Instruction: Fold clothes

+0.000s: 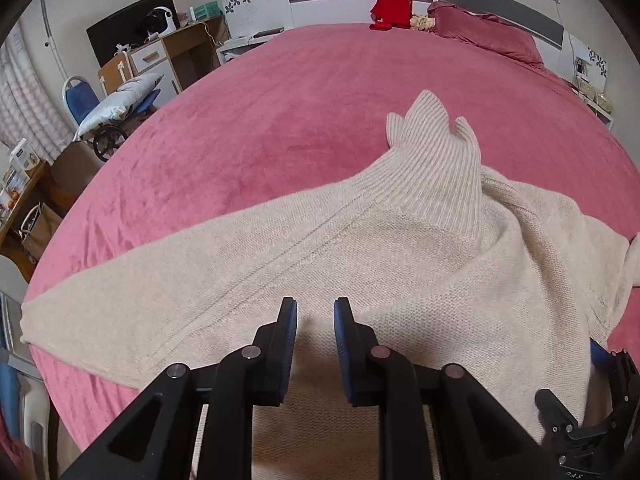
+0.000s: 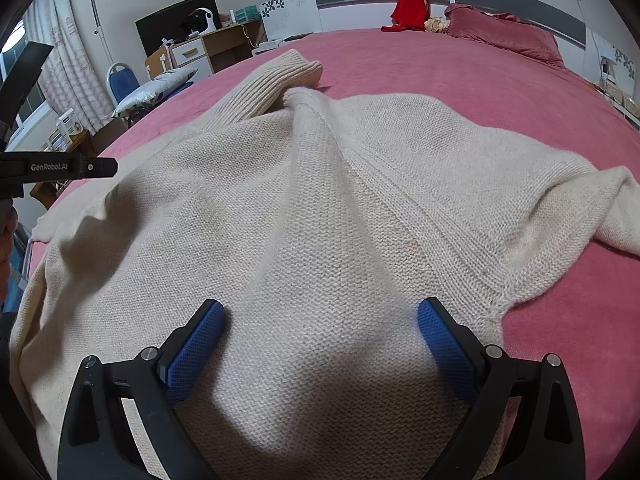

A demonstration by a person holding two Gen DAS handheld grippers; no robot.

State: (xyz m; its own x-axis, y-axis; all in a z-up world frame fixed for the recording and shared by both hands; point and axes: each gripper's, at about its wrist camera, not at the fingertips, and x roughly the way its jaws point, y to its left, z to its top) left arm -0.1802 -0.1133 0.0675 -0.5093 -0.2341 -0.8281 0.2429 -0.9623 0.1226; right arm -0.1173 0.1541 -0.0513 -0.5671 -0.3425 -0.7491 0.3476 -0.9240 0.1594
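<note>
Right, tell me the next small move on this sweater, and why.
Probably lower the right gripper and pinch the cream turtleneck sweater at the raised ridge ahead of it, then pull it flat. Both grippers are open and hold nothing, and the body is still rumpled on the pink bedspread, too uneven to fold.

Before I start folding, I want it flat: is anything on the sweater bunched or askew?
Yes. The cream sweater has a raised ridge running from the ribbed collar down its middle, and the collar is twisted to one side.
</note>
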